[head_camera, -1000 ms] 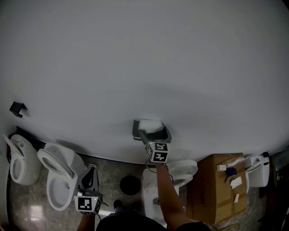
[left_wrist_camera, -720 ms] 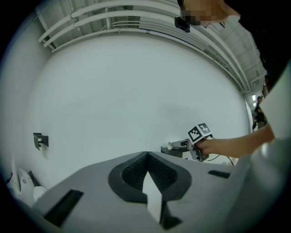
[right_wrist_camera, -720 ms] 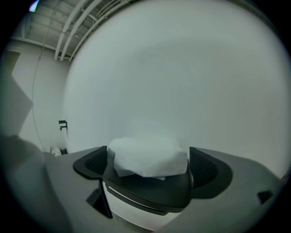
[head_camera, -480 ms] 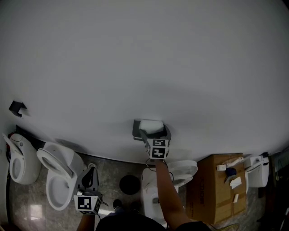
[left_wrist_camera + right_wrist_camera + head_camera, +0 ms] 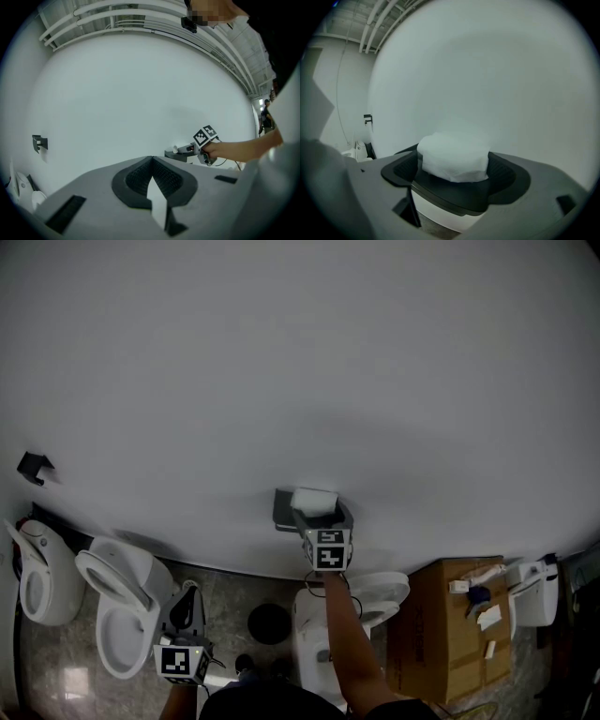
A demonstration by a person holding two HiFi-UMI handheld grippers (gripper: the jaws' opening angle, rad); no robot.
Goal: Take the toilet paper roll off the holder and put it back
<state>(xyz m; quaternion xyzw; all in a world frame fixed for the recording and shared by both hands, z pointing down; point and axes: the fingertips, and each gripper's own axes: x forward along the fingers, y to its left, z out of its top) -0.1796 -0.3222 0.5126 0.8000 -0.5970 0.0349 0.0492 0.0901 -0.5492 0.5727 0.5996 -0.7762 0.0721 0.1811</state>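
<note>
White wall (image 5: 281, 352) ahead | right gripper (image 5: 316, 508) jaws closing, toilet paper roll (image 5: 453, 157) filling the gap between them, atop holder (image 5: 283, 513) | step: I'm grasping for removal | next: firm pinch, lift clear | left gripper (image 5: 151, 183) pressed together, empty.

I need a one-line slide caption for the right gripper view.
Right gripper closing its jaws on the toilet paper roll that sits on the wall holder.

Toilet paper roll (image 5: 314, 500) on the holder (image 5: 284, 512) on the wall, toilet (image 5: 375, 596) on the floor below, cardboard box (image 5: 441, 638) just right of it, small items (image 5: 478, 601) on the box, two further toilets (image 5: 122, 601) at left.
</note>
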